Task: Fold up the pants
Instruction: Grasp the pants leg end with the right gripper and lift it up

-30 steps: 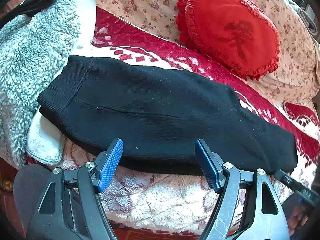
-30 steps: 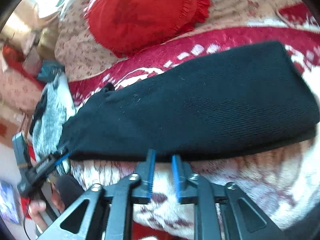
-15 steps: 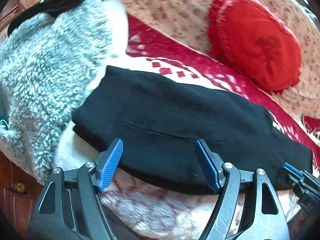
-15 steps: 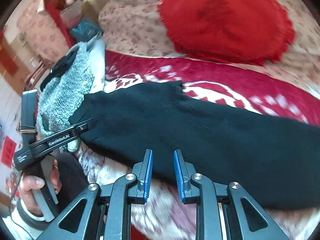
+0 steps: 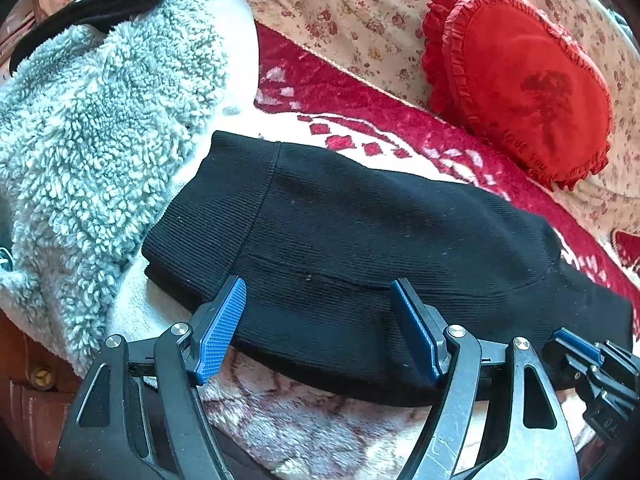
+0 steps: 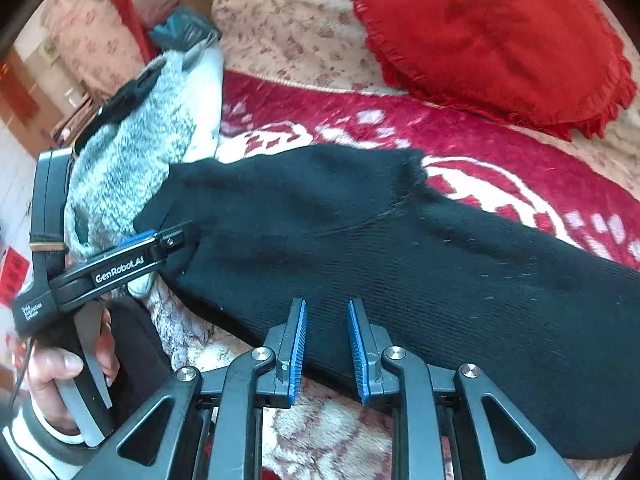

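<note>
Black knit pants [image 5: 360, 240] lie lengthwise on a red and white blanket, folded leg on leg, waistband at the left. My left gripper [image 5: 320, 320] is open wide, its blue pads over the near edge by the waistband, holding nothing. My right gripper [image 6: 326, 332] has its jaws a narrow gap apart at the pants' [image 6: 400, 260] near edge, further along the leg, with no cloth between the pads. The left gripper also shows in the right wrist view [image 6: 176, 240], at the waistband corner.
A grey fleece garment [image 5: 100, 140] is piled at the left, touching the waistband. A red heart-shaped cushion [image 5: 520, 76] lies behind on a floral cover [image 5: 340, 12]. The blanket's front edge [image 5: 320, 432] is right under the grippers. A hand [image 6: 60, 364] holds the left gripper.
Both grippers have slid left along the pants' near edge, toward the waistband. The left jaws stay wide open. The right jaws have opened slightly.
</note>
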A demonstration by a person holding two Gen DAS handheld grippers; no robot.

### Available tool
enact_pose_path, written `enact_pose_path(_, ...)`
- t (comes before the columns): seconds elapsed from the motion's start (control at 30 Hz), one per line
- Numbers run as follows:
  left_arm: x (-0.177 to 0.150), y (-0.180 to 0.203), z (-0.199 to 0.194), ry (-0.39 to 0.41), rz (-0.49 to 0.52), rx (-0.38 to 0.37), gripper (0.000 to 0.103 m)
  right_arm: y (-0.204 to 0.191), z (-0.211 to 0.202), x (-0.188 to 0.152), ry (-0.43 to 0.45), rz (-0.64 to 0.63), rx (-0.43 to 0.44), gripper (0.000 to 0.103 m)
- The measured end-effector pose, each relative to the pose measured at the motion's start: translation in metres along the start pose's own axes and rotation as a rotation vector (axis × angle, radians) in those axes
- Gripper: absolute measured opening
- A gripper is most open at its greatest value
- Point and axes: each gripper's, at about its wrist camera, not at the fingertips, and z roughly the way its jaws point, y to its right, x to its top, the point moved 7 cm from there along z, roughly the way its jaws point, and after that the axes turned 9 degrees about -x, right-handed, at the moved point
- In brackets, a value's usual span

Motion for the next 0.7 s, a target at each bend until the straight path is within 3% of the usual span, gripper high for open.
enact_pose_path(0.5,-0.014,0.068,-0.005,-0.003,0.082,-0.105,0.075,0.092,-0.03,-0.025,0.004,0.077,-0.212,0.02)
enact_pose_path(0.7,-0.03,0.086,0.013,-0.043,0.117,-0.099,0.075,0.125,-0.042,-0.036,-0.021,0.103,-0.212,0.02)
